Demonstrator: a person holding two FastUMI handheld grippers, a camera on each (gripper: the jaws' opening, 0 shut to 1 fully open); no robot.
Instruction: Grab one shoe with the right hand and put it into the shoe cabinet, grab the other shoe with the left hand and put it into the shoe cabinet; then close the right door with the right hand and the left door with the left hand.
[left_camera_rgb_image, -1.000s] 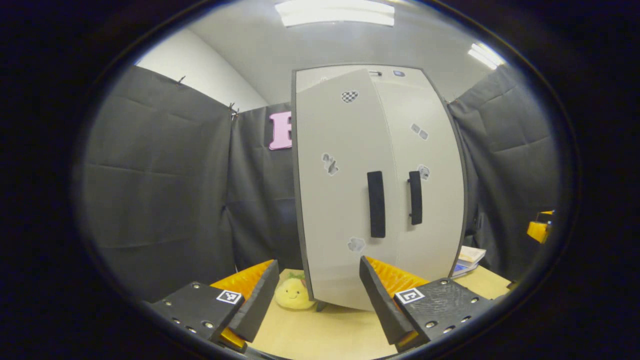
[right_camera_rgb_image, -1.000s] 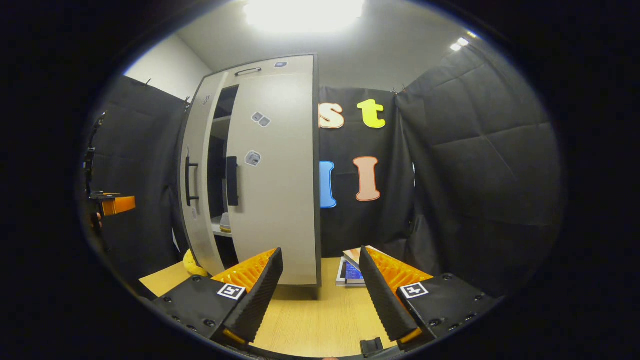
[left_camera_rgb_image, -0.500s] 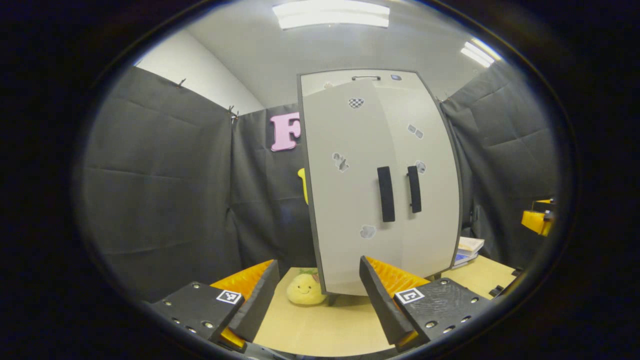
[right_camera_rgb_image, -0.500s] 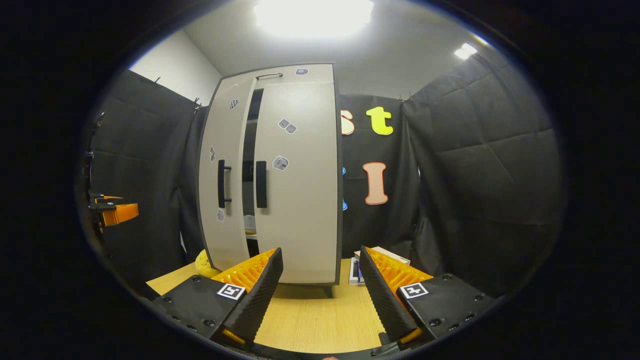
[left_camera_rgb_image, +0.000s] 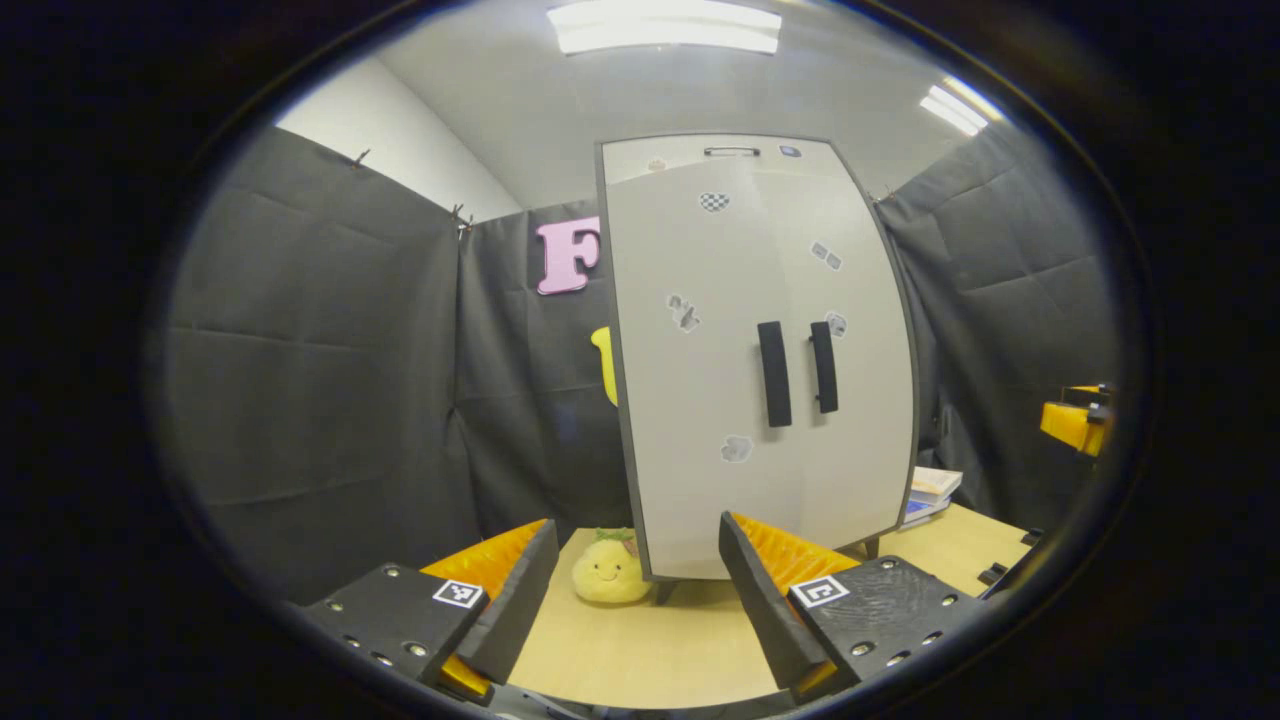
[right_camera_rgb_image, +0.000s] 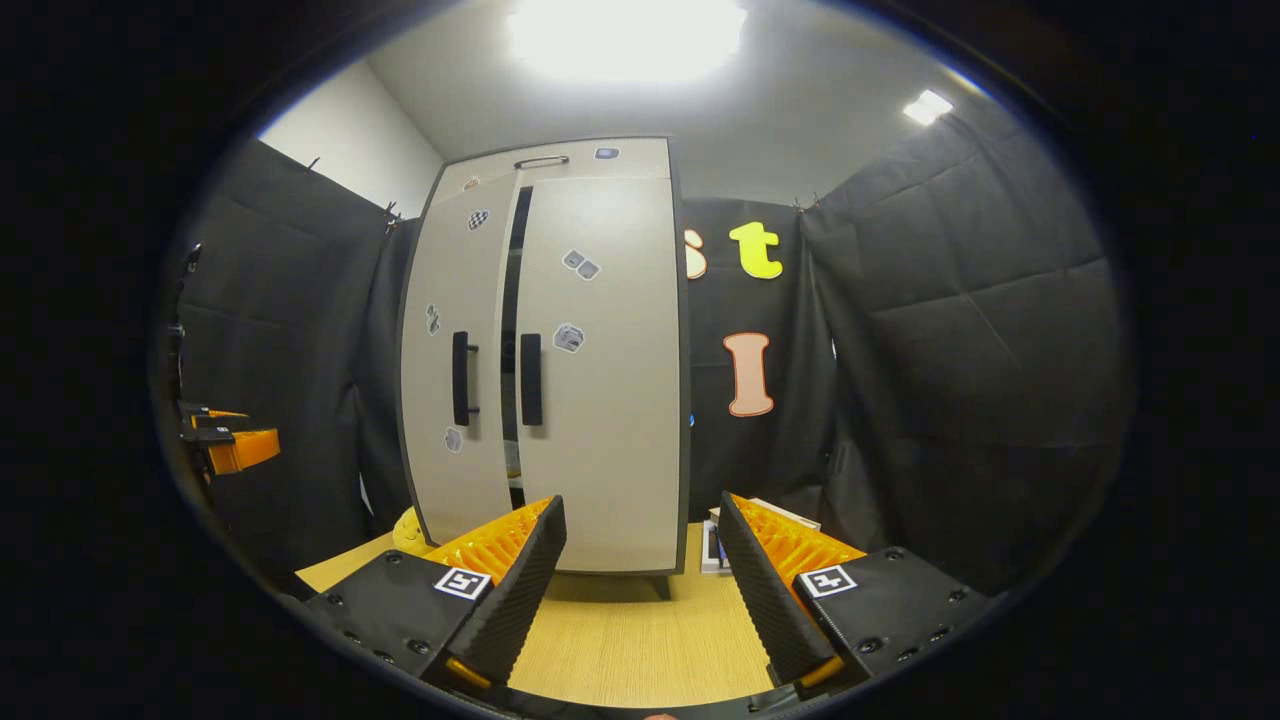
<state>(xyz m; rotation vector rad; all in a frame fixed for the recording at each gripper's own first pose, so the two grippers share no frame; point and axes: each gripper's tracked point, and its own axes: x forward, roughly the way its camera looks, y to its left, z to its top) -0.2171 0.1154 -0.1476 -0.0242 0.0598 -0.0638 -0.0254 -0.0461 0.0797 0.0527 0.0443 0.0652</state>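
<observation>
- While its fingers stand apart with nothing between them, the left gripper (left_camera_rgb_image: 638, 590) sits at the bottom of the left gripper view, over the wooden table (left_camera_rgb_image: 640, 650).
- Likewise spread and empty, the right gripper (right_camera_rgb_image: 640, 590) fills the bottom of the right gripper view.
- Centre frame stands the shoe cabinet (left_camera_rgb_image: 760, 350); its left door (right_camera_rgb_image: 455, 370) and right door (right_camera_rgb_image: 605, 370) leave a narrow dark gap.
- At lower centre a yellow plush toy (left_camera_rgb_image: 608, 576) lies beside the cabinet's base.

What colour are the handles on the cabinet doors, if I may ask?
Black handles, clearest in the left gripper view.
</observation>
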